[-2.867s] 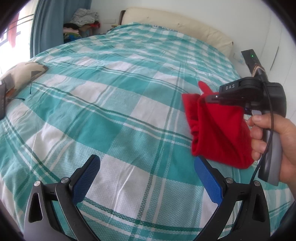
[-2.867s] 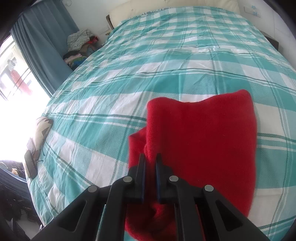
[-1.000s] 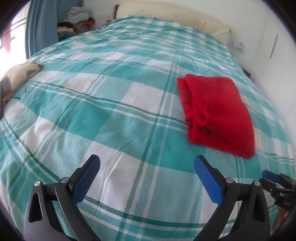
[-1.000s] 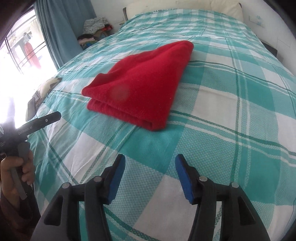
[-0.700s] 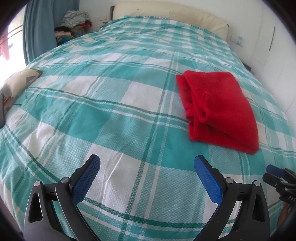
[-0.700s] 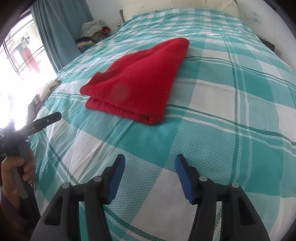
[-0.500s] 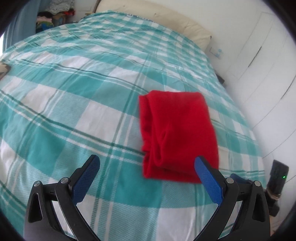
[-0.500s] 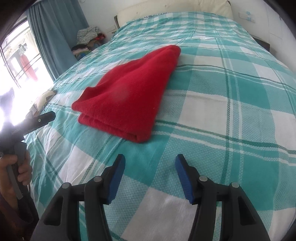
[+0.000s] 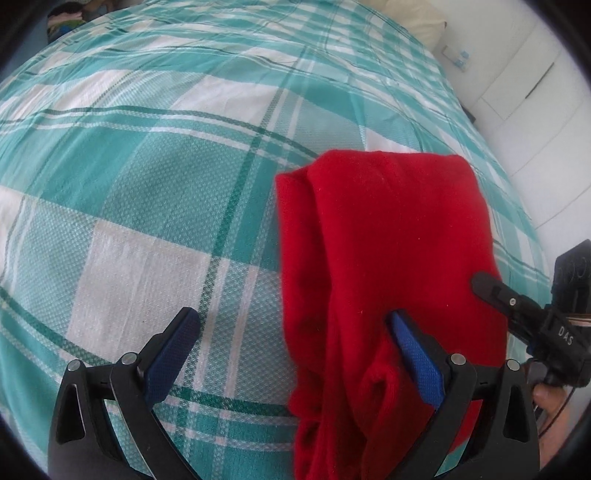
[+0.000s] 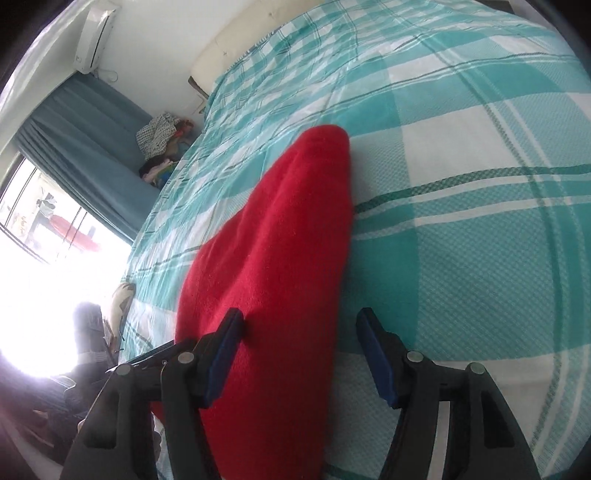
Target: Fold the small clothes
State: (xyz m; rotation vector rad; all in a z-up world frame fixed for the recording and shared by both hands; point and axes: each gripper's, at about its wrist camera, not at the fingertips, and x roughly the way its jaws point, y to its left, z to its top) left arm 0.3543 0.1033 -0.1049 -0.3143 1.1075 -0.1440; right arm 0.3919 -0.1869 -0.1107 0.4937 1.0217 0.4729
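Straddling the near end of the red garment [image 9: 388,236] with both tools: our left gripper [image 9: 291,339] stands wide, nothing pinched. Its right pad sits over the cloth; whether it touches we cannot tell. Its left pad is over bare bedspread [image 9: 147,192].

Right gripper [image 10: 299,332] has just been opening and now stands at a medium gap. The garment's folded edge lies between its pads, but neither presses on it. In the left wrist view that same tool pokes in from the right, tip over the cloth's right edge.

Garment lies folded flat on the checked bedspread, near the bed's side by the white wall. Looks like fleece or knit: light, soft, floppy, some friction. We judge it holds a crease poorly, and layers will slide apart if lifted by one only. Best to take hold at the near corners, pinching all layers together, one gripper per corner. Left edge shows stacked open layers, so that side is likeliest to splay.

Around: cream pillow [image 9: 410,18] at the headboard, blue curtain [image 10: 85,136] by the bright window, clothes pile [image 10: 162,147] in the corner, patterned cushion [image 10: 122,306] at the far bed edge. All well apart. Only obstruction: the two grippers crowd each other at the near end.
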